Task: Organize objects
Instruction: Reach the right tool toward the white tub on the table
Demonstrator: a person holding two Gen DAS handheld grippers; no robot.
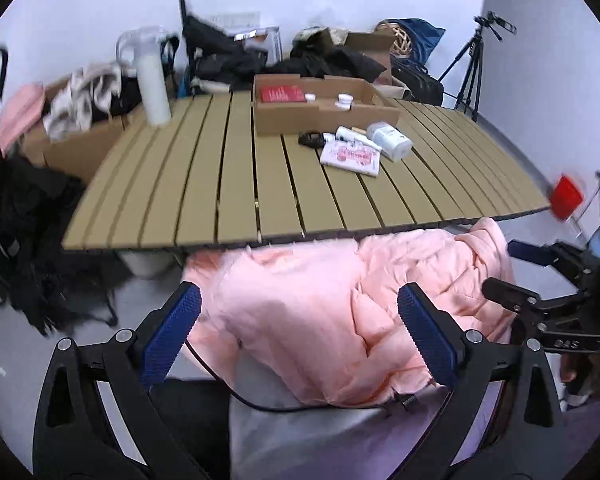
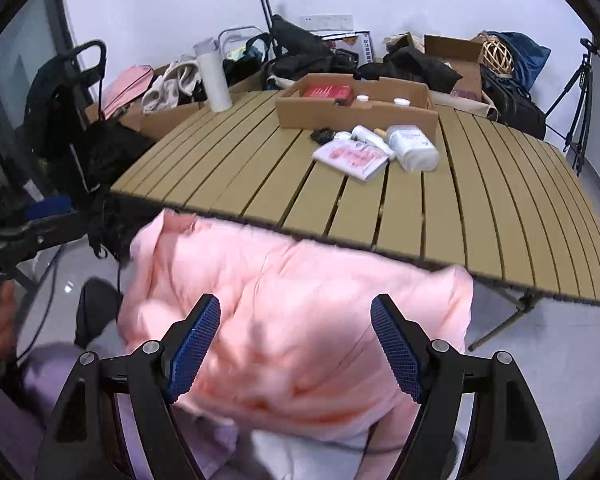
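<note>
A slatted tan table carries an open cardboard box that holds a red packet and small white jars. In front of the box lie a white pouch with pink print, a white bottle, a white tube and a small black item. A pink padded garment lies bunched below the table's near edge. My left gripper hangs open above it, its pads clear of the cloth. My right gripper is likewise open over the garment, far from the pouch.
A tall white flask stands at the table's far left corner. Bags, dark clothes and cardboard boxes crowd the floor behind and to the left. A tripod stands far right. A black cable runs under the garment.
</note>
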